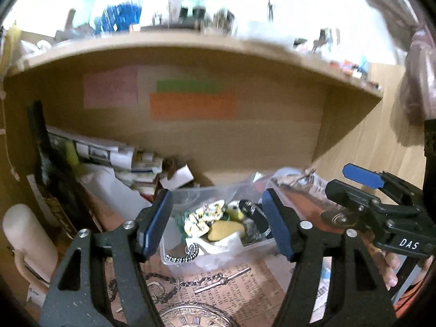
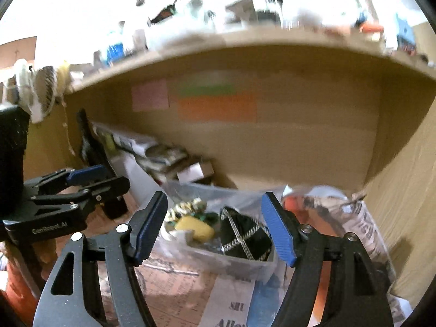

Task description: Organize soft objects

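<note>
A clear plastic bin [image 1: 174,257] [image 2: 245,265] stands on the desk under a shelf. It holds soft things: a yellow sponge-like piece [image 1: 224,230] [image 2: 194,229], a patterned cloth [image 1: 201,216], and a black pouch with a silver chain [image 2: 244,238]. My left gripper [image 1: 216,224] is open and empty, just in front of the bin. My right gripper [image 2: 215,227] is open and empty, facing the bin from the right. The right gripper [image 1: 362,190] also shows at the right of the left wrist view, and the left gripper [image 2: 87,182] at the left of the right wrist view.
A wooden shelf [image 1: 190,51] overhangs the desk. Books and papers [image 1: 109,155] lean at the back left. A cream roll [image 1: 27,242] lies at the left. Printed newspaper [image 1: 218,280] covers the desk. Crumpled plastic and paper [image 2: 340,209] lie right of the bin.
</note>
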`<state>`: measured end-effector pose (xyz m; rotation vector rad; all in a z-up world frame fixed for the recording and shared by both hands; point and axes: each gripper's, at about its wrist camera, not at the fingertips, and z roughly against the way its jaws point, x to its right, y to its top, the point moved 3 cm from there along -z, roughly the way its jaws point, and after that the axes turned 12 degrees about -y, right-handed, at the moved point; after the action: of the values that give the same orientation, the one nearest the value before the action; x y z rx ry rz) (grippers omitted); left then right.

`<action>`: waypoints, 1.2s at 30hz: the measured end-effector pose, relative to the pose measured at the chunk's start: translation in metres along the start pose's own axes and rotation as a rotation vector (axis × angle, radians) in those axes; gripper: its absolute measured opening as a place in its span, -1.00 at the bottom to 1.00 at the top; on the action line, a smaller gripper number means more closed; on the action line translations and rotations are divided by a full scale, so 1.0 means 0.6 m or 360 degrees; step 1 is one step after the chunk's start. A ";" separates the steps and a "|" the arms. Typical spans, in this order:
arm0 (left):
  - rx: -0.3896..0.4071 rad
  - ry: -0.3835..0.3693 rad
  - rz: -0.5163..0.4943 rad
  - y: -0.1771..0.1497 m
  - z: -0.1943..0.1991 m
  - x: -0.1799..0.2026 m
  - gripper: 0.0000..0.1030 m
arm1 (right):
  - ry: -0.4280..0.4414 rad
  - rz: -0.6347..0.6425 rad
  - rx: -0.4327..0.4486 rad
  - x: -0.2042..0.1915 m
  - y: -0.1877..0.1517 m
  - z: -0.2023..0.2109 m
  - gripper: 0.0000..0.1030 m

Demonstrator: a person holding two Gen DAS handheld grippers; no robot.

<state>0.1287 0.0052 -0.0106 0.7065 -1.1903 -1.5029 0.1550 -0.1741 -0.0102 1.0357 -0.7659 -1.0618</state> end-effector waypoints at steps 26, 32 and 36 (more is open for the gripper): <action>0.0284 0.0056 -0.0094 0.014 0.126 0.058 1.00 | -0.0012 -0.0054 0.0297 -0.018 0.021 0.125 1.00; 0.0290 0.0066 -0.0086 0.013 0.129 0.056 1.00 | -0.0013 -0.0058 0.0313 -0.018 0.022 0.131 1.00; 0.0291 0.0062 -0.0083 0.014 0.129 0.053 1.00 | -0.0014 -0.0056 0.0318 -0.019 0.021 0.134 1.00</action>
<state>0.0542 -0.0001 0.0273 0.8915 -1.2994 -1.4281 0.0836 -0.1853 0.0292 1.2186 -0.8770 -1.0356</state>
